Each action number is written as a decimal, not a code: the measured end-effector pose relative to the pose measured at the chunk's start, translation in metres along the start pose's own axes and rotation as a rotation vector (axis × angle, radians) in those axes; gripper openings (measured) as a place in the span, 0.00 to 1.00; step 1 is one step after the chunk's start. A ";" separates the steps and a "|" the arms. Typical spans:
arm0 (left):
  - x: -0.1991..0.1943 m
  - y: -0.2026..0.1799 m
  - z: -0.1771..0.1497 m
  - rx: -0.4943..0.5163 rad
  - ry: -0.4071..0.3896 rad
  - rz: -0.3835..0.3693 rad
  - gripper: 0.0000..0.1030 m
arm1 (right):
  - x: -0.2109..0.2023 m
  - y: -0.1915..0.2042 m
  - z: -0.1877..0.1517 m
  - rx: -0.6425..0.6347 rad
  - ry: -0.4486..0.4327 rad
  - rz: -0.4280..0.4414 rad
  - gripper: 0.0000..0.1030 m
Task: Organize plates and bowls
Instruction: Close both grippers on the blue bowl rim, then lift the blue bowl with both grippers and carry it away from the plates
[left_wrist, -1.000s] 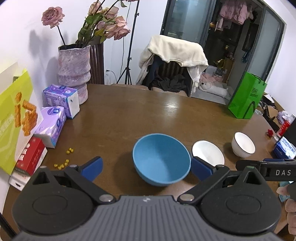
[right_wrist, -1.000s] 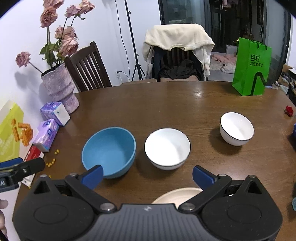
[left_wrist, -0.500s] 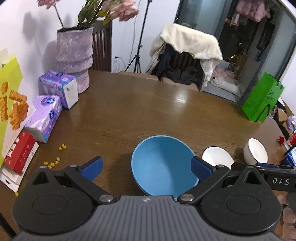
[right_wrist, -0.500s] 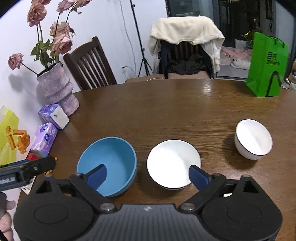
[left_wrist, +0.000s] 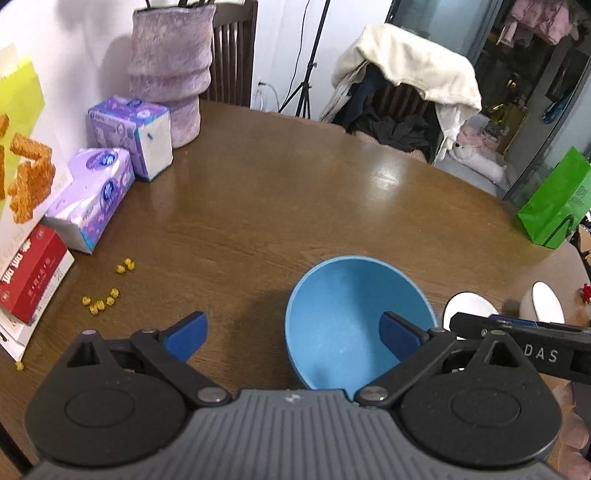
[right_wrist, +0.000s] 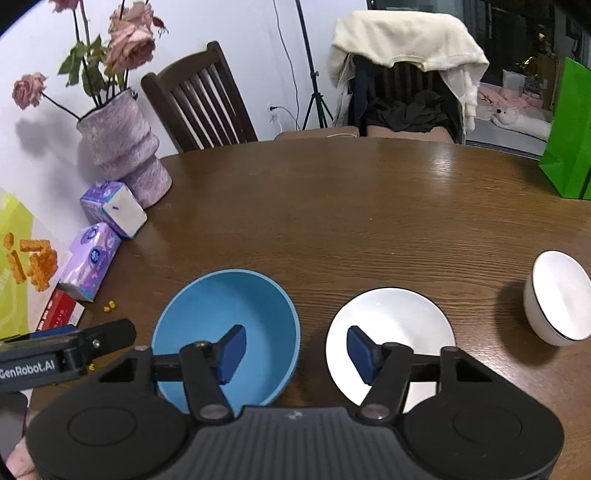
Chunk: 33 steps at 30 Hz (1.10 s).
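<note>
While both hands have come lower and nearer across the brown desk (right_wrist: 369, 206), the bowls now sit right under the fingertips. The right hand-held gripper (right_wrist: 295, 349) has just been closing its jaws from wide apart to about halfway; one blue pad hangs over the hollow of the blue bowl (right_wrist: 225, 325), the other over the white bowl (right_wrist: 391, 328), and the near rims of both bowls and the strip of desk between them lie in the gap. Neither pad looks to be pressing on anything, so I would call it still unclamped. The left hand-held gripper (left_wrist: 291, 334) stands wide open, as it did a moment ago, with its right pad inside the blue bowl and its left pad over bare wood, straddling that bowl's left wall without touching it as far as I can tell.

A second, smaller white bowl (right_wrist: 561, 299) stands well apart to the right, near the desk edge. Tissue packs (left_wrist: 110, 177) and the purple vase (left_wrist: 170, 70) stay untouched at the far left.

My guess is that a pickup of the blue bowl is coming, likely to nest the bowls together, though nothing has been lifted yet.
</note>
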<state>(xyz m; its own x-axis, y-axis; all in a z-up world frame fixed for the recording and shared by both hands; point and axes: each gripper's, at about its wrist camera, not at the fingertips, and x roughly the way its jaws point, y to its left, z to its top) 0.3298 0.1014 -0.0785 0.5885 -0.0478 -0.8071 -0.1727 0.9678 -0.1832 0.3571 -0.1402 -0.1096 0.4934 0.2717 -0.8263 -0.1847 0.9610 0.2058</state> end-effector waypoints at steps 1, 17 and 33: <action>0.004 0.001 -0.001 -0.003 0.009 0.005 0.96 | 0.004 0.001 0.000 -0.004 0.007 0.002 0.48; 0.056 0.001 0.004 -0.034 0.111 0.025 0.75 | 0.048 0.009 0.003 -0.042 0.084 -0.022 0.33; 0.073 0.007 0.003 -0.061 0.175 -0.015 0.11 | 0.070 0.006 0.000 -0.027 0.147 -0.020 0.10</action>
<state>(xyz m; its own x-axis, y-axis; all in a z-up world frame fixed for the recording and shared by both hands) 0.3738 0.1055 -0.1368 0.4460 -0.1091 -0.8884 -0.2159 0.9501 -0.2250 0.3908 -0.1150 -0.1659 0.3678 0.2400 -0.8984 -0.1995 0.9640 0.1759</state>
